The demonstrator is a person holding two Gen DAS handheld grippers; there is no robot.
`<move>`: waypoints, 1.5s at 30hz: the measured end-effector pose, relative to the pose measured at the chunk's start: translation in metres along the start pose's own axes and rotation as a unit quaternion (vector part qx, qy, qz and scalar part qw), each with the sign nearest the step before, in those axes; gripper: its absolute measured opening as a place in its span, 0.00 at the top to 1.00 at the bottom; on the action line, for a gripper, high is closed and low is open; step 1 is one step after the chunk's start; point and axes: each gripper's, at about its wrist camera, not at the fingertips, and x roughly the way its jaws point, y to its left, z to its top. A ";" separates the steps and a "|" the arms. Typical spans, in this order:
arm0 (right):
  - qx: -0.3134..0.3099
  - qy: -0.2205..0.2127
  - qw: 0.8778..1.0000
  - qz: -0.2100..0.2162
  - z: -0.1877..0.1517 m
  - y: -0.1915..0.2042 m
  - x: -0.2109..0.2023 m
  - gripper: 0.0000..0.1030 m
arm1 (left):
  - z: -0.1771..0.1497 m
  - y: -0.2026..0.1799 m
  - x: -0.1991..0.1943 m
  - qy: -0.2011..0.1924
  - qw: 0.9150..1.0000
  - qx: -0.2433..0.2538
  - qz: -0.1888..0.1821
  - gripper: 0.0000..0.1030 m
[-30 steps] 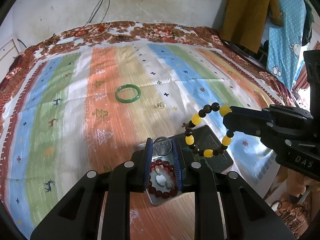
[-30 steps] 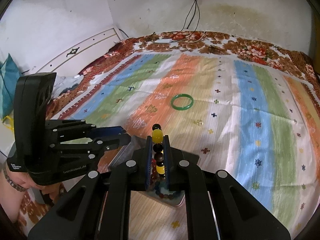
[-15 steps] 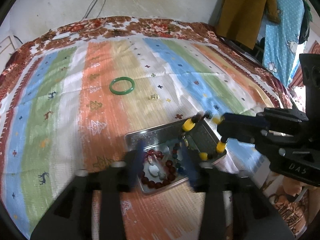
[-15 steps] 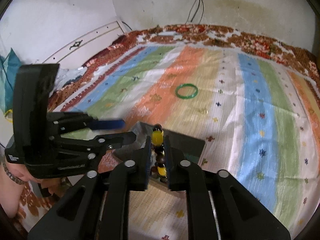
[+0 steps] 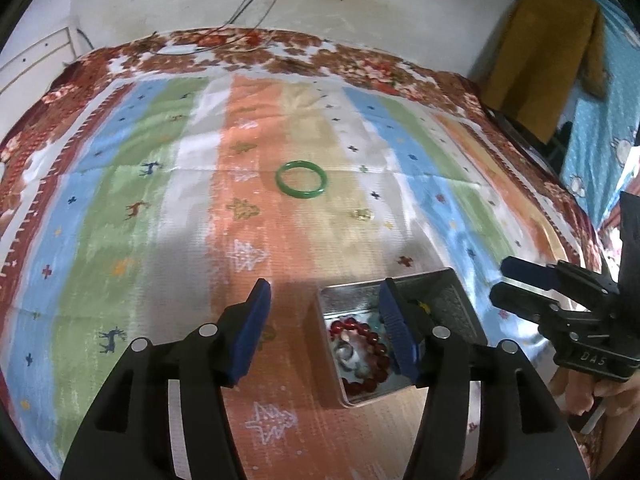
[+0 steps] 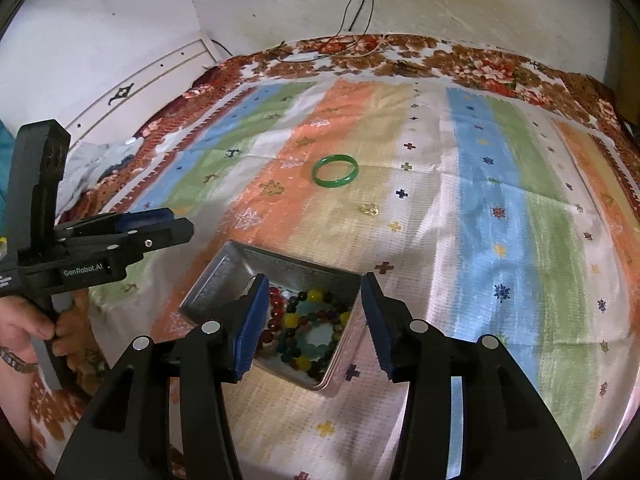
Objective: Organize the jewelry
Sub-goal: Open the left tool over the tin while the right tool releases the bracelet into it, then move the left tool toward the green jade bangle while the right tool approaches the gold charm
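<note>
A metal tin (image 5: 352,294) (image 6: 224,276) lies on the striped bedspread and holds a red bead bracelet (image 5: 362,330) and the yellow-and-dark bead bracelet (image 6: 308,324). My left gripper (image 5: 324,332) is open and empty, just left of and above the tin. My right gripper (image 6: 312,320) is open and empty, straddling the tin; it also shows in the left wrist view (image 5: 520,284). A green bangle (image 5: 302,179) (image 6: 335,170) and a small gold ring (image 5: 361,213) (image 6: 369,209) lie farther out on the bedspread.
The striped bedspread (image 5: 160,200) covers the whole bed up to the white wall. A cable (image 6: 356,8) hangs from a wall socket. Clothes (image 5: 536,60) hang at the right. A white headboard (image 6: 140,84) stands at the left.
My right gripper opened and dropped the yellow-and-dark bead bracelet into the tin. My left gripper opened, let go of the tin and drew back to the left.
</note>
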 end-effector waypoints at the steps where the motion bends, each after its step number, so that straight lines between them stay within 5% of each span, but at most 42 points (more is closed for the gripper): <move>1: -0.002 0.000 1.000 -0.001 0.001 0.000 0.001 0.54 | 0.000 0.001 0.001 0.001 1.000 -0.001 0.001 0.44; 12: -0.009 0.020 1.000 -0.009 0.012 -0.011 0.024 0.45 | 0.010 -0.003 0.003 -0.026 0.997 0.031 0.058 0.26; 45: -0.020 0.067 0.997 -0.015 0.057 -0.034 0.096 0.43 | 0.070 0.032 0.079 0.016 0.997 -0.002 0.077 0.25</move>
